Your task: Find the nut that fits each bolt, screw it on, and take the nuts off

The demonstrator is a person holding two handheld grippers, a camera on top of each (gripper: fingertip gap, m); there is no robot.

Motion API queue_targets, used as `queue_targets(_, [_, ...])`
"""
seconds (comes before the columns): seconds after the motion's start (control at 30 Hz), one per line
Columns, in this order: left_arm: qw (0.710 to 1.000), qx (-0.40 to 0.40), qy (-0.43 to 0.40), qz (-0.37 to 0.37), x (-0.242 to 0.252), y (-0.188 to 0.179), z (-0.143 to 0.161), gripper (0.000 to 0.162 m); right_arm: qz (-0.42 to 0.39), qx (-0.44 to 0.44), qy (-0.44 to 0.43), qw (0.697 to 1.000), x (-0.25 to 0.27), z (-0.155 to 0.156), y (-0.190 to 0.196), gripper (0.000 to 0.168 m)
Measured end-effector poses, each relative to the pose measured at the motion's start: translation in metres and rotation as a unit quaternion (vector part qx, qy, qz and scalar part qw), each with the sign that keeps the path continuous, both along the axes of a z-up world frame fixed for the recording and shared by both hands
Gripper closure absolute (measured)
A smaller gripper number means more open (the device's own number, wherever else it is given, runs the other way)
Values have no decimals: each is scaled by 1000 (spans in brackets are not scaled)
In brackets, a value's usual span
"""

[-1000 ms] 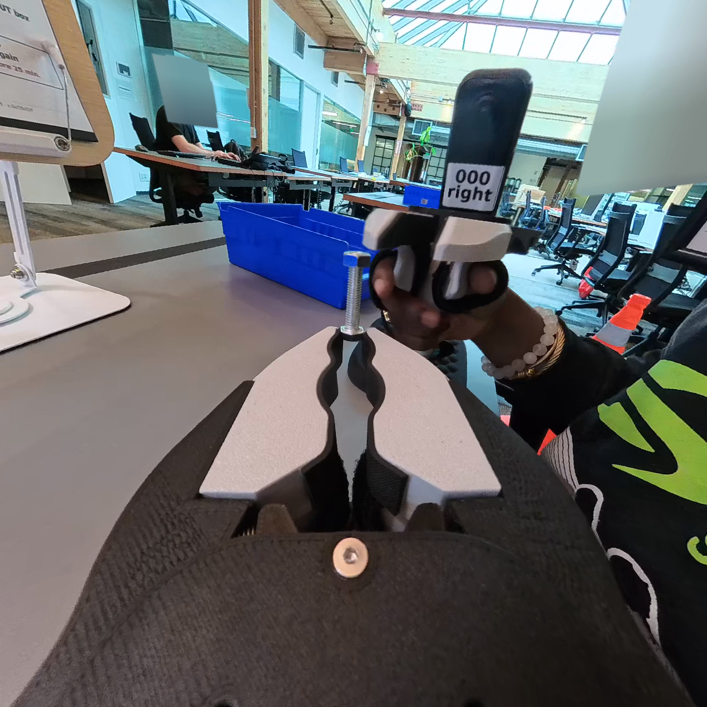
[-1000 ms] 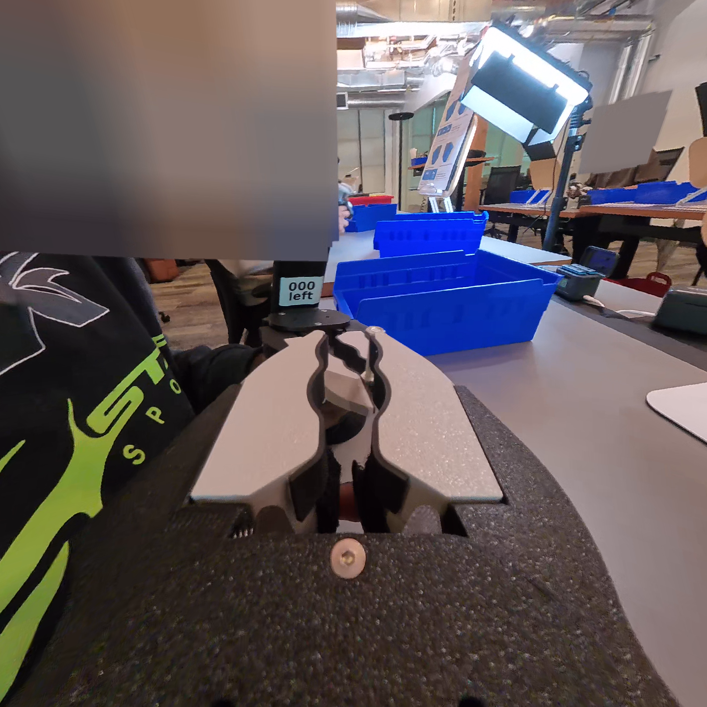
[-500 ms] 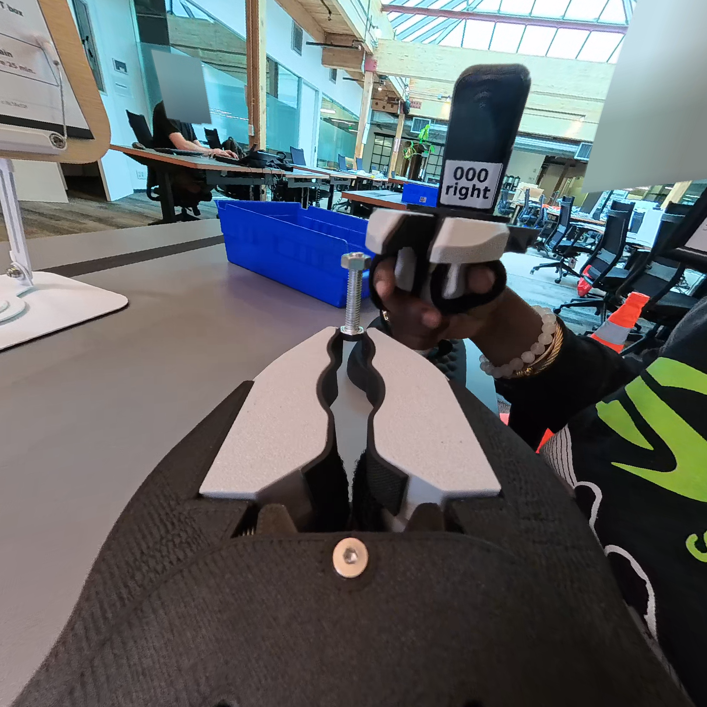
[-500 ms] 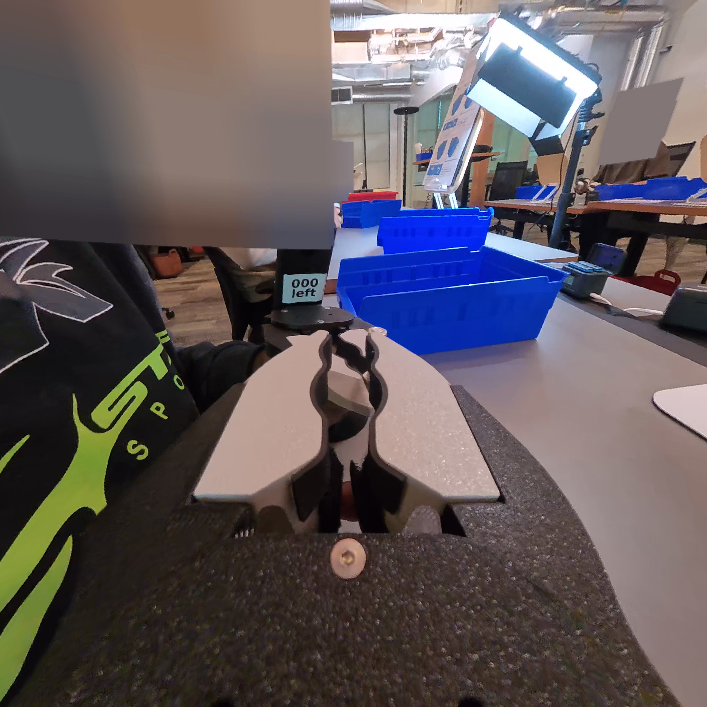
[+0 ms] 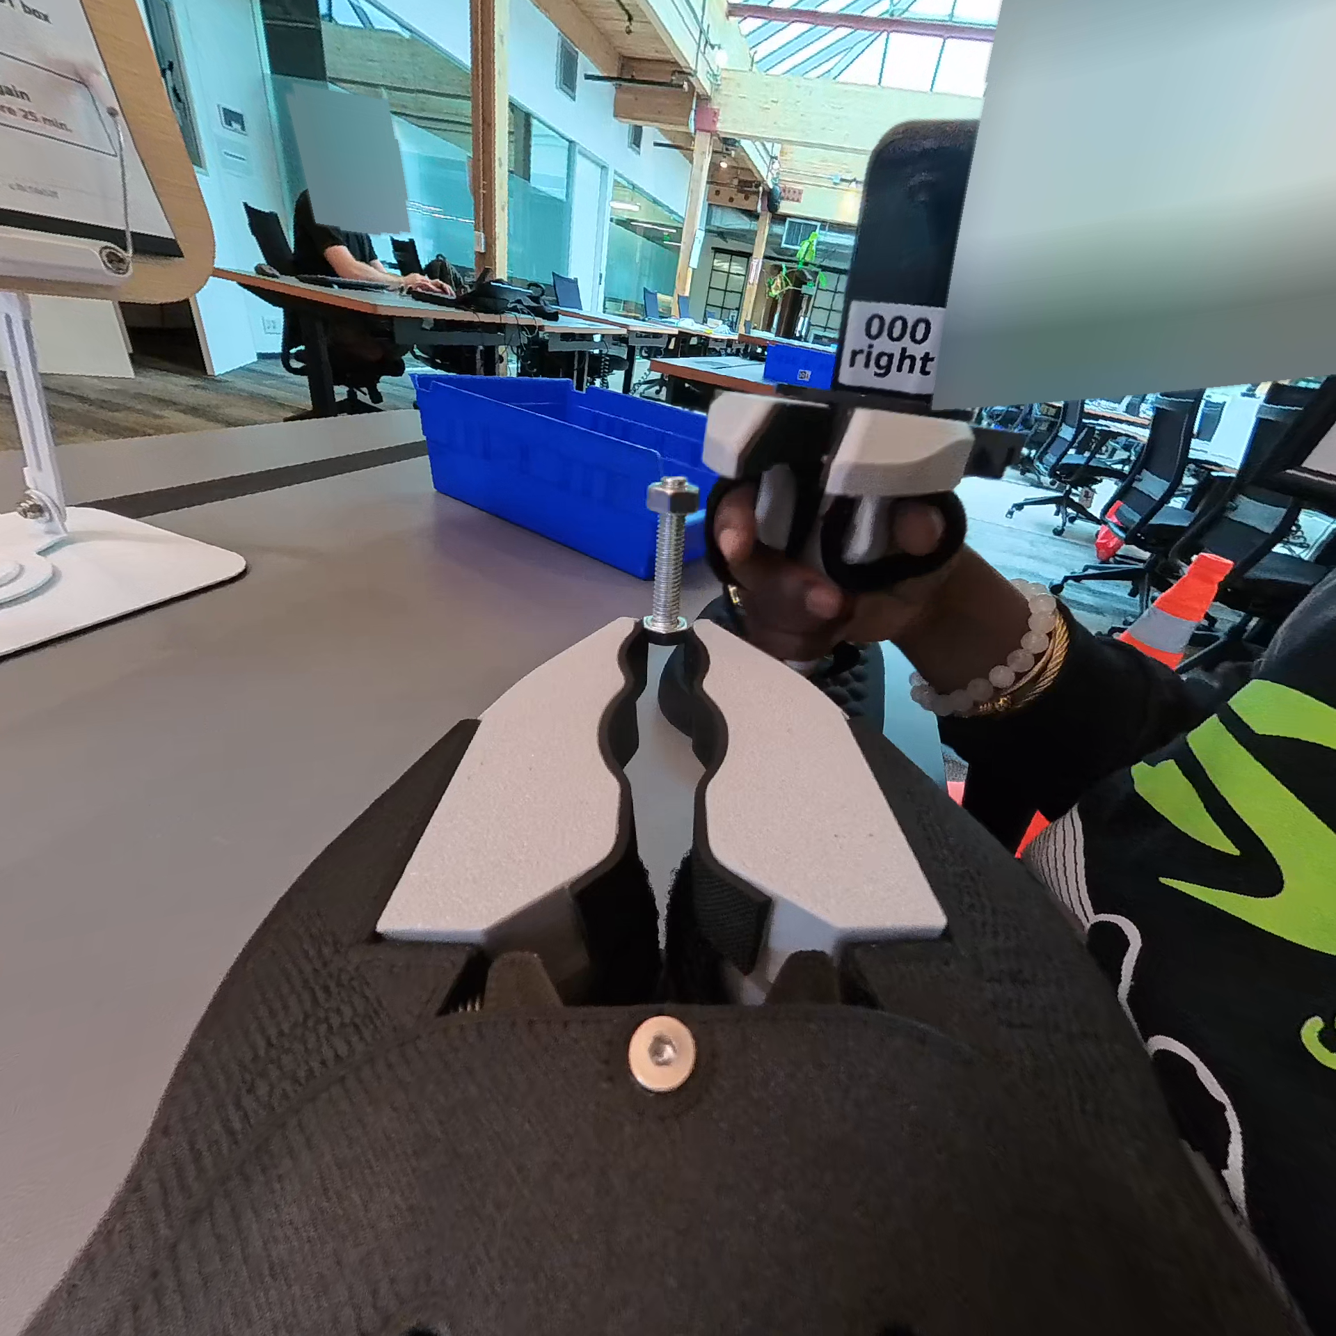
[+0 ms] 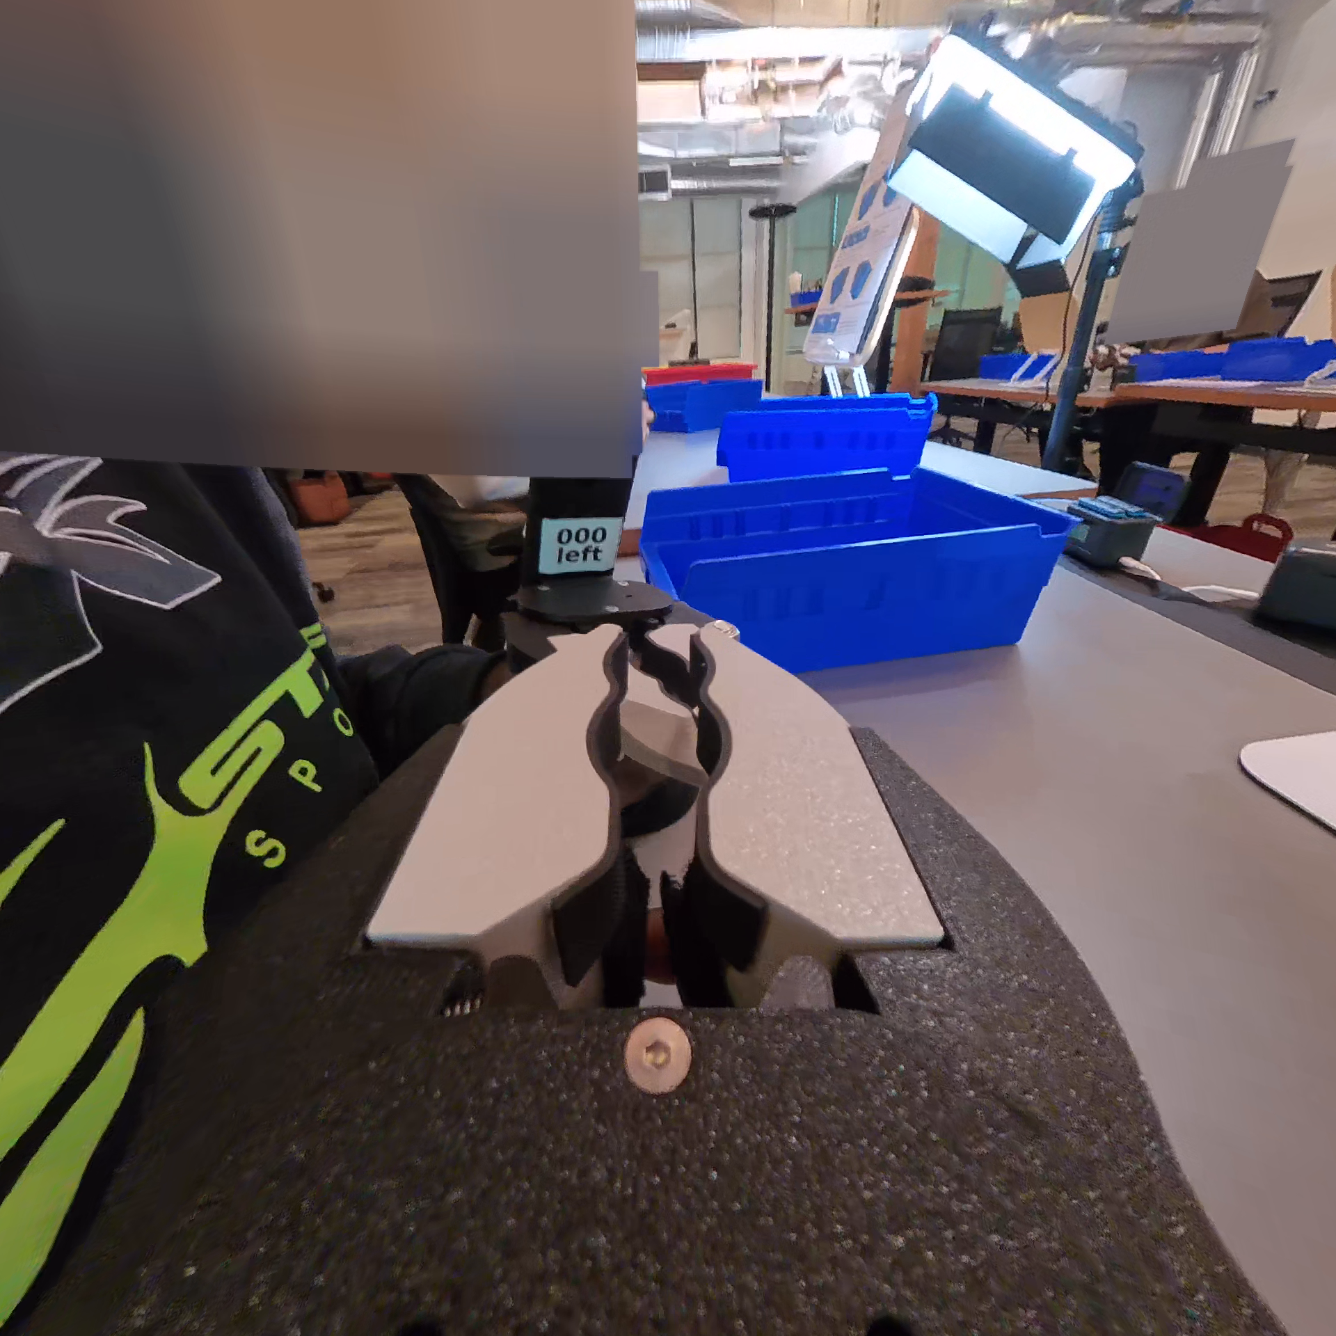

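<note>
My left gripper (image 5: 661, 636) is shut on the lower end of a threaded silver bolt (image 5: 666, 571) and holds it upright above the grey table (image 5: 253, 723). A silver nut (image 5: 672, 497) sits at the top of the bolt. The right gripper's handle (image 5: 904, 238), held by a hand, is just behind and to the right of the bolt. In the right wrist view my right gripper (image 6: 659, 640) has its jaws close together with nothing between them. The nut (image 6: 723, 629) peeks out just past its right fingertip. The left gripper's black mount (image 6: 578, 607) faces it.
A blue bin (image 5: 549, 463) stands on the table behind the bolt; it also shows in the right wrist view (image 6: 853, 600). A white stand base (image 5: 108, 571) is at the left. The person's black and green shirt (image 5: 1193, 867) fills the right side. Tip to tip, the grippers are about 5 cm apart.
Almost nothing. The bolt stays upright in my left gripper with the nut on top. Both views have shifted only slightly.
</note>
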State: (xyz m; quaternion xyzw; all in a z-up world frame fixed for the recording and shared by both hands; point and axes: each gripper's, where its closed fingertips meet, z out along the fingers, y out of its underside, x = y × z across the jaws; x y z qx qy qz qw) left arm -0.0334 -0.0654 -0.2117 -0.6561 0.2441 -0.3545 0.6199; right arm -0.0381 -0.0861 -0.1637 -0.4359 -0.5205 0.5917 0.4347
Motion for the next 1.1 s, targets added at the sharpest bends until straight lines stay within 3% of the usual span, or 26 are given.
queue_targets(0.07, [1000,1,0,-1,0,0,0,152,-13,-4,5,1000,-1,1,5,151])
queue_targets(0.2, [1000,2,5,-6,2,-1,-1,152,-18,3,-3,1000,-16,-5,4,129])
queue_targets(0.3, [1000,2,6,-7,2,-2,-1,152,-10,10,-11,1000,-23,-7,0,123])
queue_targets(0.47, [1000,1,0,-3,1,-1,0,152,-10,16,-15,1000,-13,-7,0,132])
queue_targets(0.57, [1000,0,0,-2,0,0,0,152,-7,9,-7,1000,-3,-4,2,150])
queue_targets(0.63, [1000,0,2,-3,1,0,0,152,-18,1,1,1000,-2,-3,7,151])
queue_targets(0.8, [1000,1,3,-5,2,-1,-1,152,-18,2,-3,1000,-17,-7,5,126])
queue_targets(0.9, [1000,0,5,-7,2,-1,-1,152,-6,10,-10,1000,-23,-9,-1,122])
queue_targets(1.03, [1000,0,1,-3,0,0,0,152,-5,13,-16,1000,-15,-9,-1,130])
queue_targets(1.1, [1000,0,3,-2,1,0,-1,152,-3,12,-17,1000,-6,-8,1,146])
